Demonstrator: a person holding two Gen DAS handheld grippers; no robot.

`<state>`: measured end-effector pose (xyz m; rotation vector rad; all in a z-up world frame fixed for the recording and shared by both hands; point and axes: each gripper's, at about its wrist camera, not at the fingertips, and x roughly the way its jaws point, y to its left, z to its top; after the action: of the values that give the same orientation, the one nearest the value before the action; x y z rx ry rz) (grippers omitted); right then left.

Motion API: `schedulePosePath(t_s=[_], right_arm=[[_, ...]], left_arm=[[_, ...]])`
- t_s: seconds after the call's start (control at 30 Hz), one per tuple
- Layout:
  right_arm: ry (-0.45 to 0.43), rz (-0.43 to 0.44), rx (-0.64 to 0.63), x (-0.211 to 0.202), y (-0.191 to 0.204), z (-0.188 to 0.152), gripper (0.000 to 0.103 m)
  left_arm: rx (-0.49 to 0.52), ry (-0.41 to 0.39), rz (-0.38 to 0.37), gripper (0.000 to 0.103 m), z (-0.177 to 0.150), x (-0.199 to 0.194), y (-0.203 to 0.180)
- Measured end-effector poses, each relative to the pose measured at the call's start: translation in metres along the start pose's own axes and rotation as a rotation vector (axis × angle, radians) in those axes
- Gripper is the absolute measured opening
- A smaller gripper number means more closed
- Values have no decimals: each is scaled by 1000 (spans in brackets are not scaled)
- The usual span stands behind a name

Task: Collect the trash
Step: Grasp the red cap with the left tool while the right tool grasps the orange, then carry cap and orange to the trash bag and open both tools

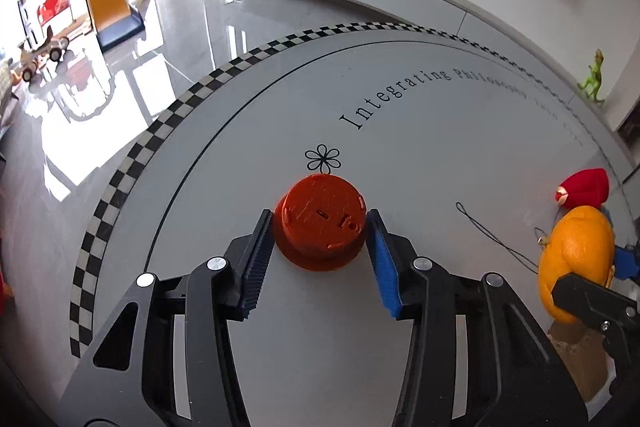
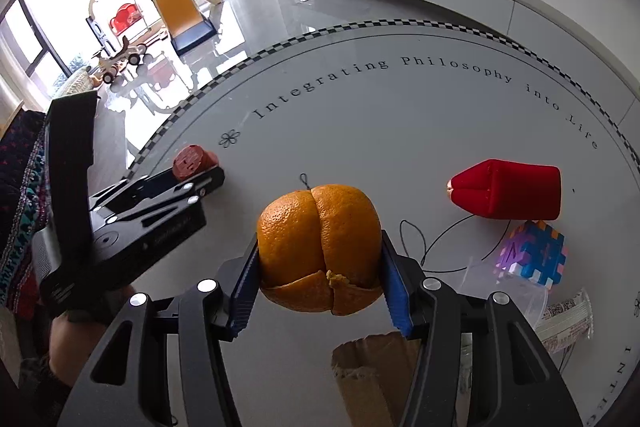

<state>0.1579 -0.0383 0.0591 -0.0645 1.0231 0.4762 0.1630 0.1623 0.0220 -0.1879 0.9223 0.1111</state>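
Observation:
My left gripper (image 1: 320, 223) is shut on an orange-red round cap (image 1: 321, 225), its blue pads pressing both sides, at the round white table (image 1: 440, 155). It also shows in the right wrist view (image 2: 200, 171) with the cap (image 2: 191, 159) near the table's left rim. My right gripper (image 2: 320, 251) is shut on an orange peel (image 2: 318, 247) and holds it above the table. The peel also shows in the left wrist view (image 1: 574, 259) at the right edge.
A red wedge-shaped box (image 2: 508, 189) lies at the right, a colourful puzzle cube (image 2: 532, 259) below it, with a clear wrapper and a printed packet (image 2: 568, 319). A brown paper bag (image 2: 372, 367) stands under the peel. A thin black string (image 2: 440, 239) lies on the table.

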Motion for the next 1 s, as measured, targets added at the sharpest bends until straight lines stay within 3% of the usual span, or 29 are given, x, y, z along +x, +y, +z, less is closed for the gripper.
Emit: schedulePosePath(t_s=[0.23, 0.6, 1.0], right_arm=[[-12, 29, 8, -18, 6, -14, 56], [-18, 82, 6, -63, 44, -57, 56], [7, 171, -64, -94, 117, -129, 56]], left_arm=[[6, -17, -34, 46, -21, -35, -7], [29, -41, -65, 46, -93, -120, -12], [-17, -89, -23, 46, -187, -213, 31]])
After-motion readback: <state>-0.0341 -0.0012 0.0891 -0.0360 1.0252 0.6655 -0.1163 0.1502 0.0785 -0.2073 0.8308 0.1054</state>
